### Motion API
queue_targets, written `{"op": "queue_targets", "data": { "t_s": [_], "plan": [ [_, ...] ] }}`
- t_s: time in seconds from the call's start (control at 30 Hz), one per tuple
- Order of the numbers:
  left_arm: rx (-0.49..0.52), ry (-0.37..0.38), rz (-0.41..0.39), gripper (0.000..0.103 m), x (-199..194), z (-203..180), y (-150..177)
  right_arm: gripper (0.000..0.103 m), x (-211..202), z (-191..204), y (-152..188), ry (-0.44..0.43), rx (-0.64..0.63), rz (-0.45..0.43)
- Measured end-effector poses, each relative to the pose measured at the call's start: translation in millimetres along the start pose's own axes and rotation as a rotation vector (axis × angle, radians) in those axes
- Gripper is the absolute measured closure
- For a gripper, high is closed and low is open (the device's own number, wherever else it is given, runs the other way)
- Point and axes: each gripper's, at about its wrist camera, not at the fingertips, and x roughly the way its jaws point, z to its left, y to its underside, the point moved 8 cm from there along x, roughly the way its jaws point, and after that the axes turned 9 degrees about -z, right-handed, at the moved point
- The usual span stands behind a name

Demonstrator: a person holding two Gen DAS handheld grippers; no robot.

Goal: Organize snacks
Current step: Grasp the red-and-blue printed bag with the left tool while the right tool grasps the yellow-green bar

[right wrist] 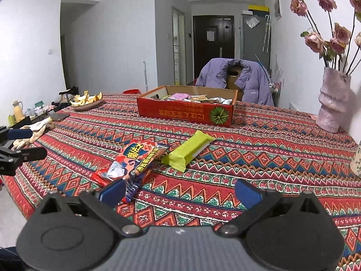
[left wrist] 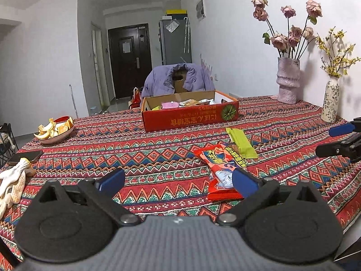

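lying loose on the patterned red tablecloth [right wrist: 259, 158] before the red cardboard box [right wrist: 185, 113], the red snack packet [right wrist: 133, 160] and green wrapper [right wrist: 188, 150] overlap, so both wide-open, empty grippers, left gripper [left wrist: 178, 181] and right gripper [right wrist: 180, 192], risk dragging two.

Two snack packs out on the cloth: one red pack [right wrist: 133, 162] and one green pack [right wrist: 188, 150]. One red box [left wrist: 190, 113] holding more snacks, too jumbled to count. Two vases: one pink vase [left wrist: 288, 81], one spotted vase [left wrist: 330, 100]. One bowl [left wrist: 55, 131] of peels. One phone [left wrist: 24, 157]. Two grippers: left gripper [left wrist: 178, 184], right gripper [right wrist: 180, 192].
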Motion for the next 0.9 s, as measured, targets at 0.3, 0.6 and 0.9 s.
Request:
{"op": "queue_targets", "data": {
  "t_s": [0.3, 0.6, 0.9],
  "plan": [
    [-0.105, 0.108, 0.135, 0.0, 70.9, -34.3, 7.9, 0.0, 19.7, -17.5, 0.0, 0.042, 0.048, 0.007],
    [-0.097, 0.092, 0.238, 0.004, 155.2, -75.1, 34.7, 0.0, 33.2, -41.1, 6.3, 0.163, -0.005, 0.059],
    [-0.25, 0.085, 0.248, 0.043, 162.4, -37.9, 36.2, 0.0, 78.1, -49.6, -1.7, 0.098, 0.092, 0.052]
  ]
}}
